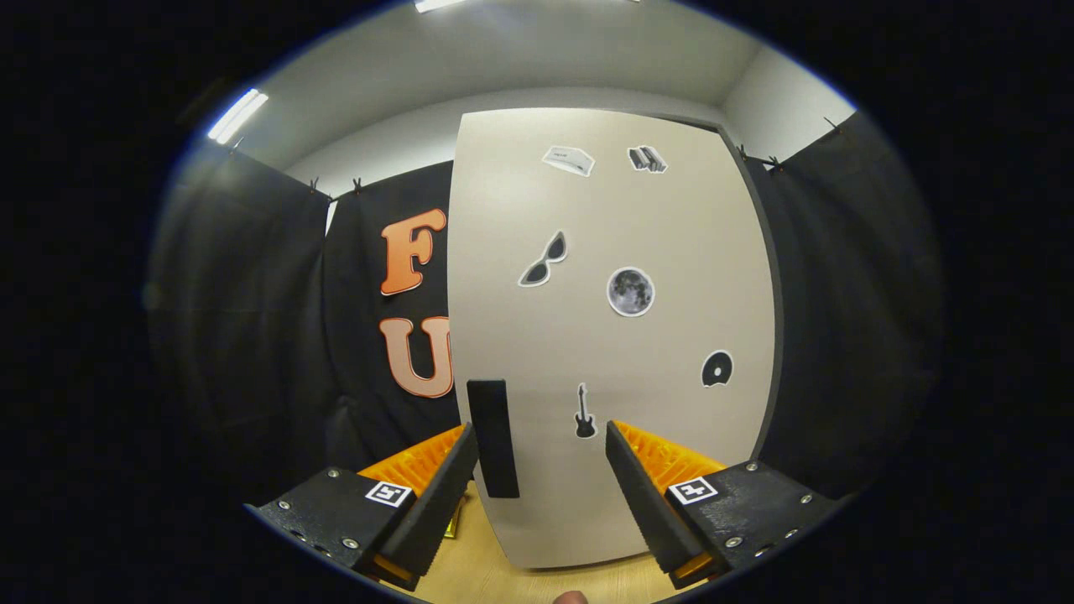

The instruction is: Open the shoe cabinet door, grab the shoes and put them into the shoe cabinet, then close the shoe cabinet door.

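**Claw open at the cabinet door handle**

The door (612, 335) stands upright just ahead of the claw (542, 470), a pale panel with a dark rim down its right edge. Its dark handle (492, 438) sits near the left edge, low down, just inside the left finger (436, 495); whether they touch I cannot tell. The claw is open, fingers spread wide, nothing pressed between them. Stickers (630, 291) dot the panel. Left of the door's free edge there is open room before the black cloth wall (252, 319). The door's bottom edge meets a wooden tabletop (478, 570). Ceiling lights (237, 115) glow above.
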Action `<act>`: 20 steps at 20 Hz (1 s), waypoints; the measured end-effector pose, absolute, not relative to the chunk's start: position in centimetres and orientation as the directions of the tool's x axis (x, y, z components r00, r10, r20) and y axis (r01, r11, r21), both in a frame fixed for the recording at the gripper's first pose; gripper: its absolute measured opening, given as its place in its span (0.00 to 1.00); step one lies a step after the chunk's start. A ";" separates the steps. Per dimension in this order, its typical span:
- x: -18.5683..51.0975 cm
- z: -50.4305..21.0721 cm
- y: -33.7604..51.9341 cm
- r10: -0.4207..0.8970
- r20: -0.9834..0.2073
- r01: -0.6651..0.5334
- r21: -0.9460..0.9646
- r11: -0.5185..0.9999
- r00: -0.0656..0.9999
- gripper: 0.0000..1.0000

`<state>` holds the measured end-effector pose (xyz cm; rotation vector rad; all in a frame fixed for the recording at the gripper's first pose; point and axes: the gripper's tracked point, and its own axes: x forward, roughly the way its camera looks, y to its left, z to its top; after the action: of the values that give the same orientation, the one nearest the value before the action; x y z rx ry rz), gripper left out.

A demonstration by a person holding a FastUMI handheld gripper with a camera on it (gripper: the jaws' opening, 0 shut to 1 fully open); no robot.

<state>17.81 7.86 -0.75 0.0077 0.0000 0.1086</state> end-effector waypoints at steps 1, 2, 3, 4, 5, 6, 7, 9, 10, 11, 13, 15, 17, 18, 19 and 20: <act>16.9 -0.6 7.4 0.099 -0.003 -0.099 0.004 0.995 0.995 0.96; 16.1 -0.7 7.0 0.091 -0.006 -0.091 0.001 0.996 0.996 0.96; 15.2 -0.6 6.6 0.082 -0.005 -0.082 -0.003 0.997 0.997 0.96; 14.1 -0.3 6.0 0.073 -0.001 -0.073 -0.008 0.997 0.997 0.96; 13.2 -0.3 5.6 0.068 0.001 -0.068 -0.012 0.998 0.998 0.96; 12.2 -0.3 5.1 0.058 -0.001 -0.058 -0.016 0.998 0.998 0.96; 11.3 -0.5 4.6 0.052 -0.006 -0.052 -0.016 0.999 0.999 0.96; 9.6 -0.7 4.0 0.044 -0.016 -0.044 -0.002 0.999 0.999 0.96; 8.8 -0.8 3.6 0.042 -0.020 -0.042 0.004 0.999 0.999 0.96; 8.1 -0.9 3.3 0.041 -0.023 -0.041 0.007 0.999 0.999 0.96; 6.8 -1.0 2.7 0.034 -0.025 -0.034 0.000 0.999 0.999 0.96; 5.6 -1.0 2.1 0.033 -0.029 -0.034 -0.010 0.999 0.999 0.96; 4.6 -0.6 1.8 0.032 -0.020 -0.032 -0.007 0.999 0.999 0.96; 4.0 -0.3 1.8 0.035 -0.013 -0.035 -0.003 0.999 0.999 0.95; 3.5 -0.1 1.6 0.033 -0.010 -0.033 -0.001 0.999 0.999 0.95; 3.2 0.0 1.5 0.031 -0.007 -0.031 -0.003 1.000 0.999 0.96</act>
<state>3.19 1.46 -0.01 -0.0029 0.0069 0.0313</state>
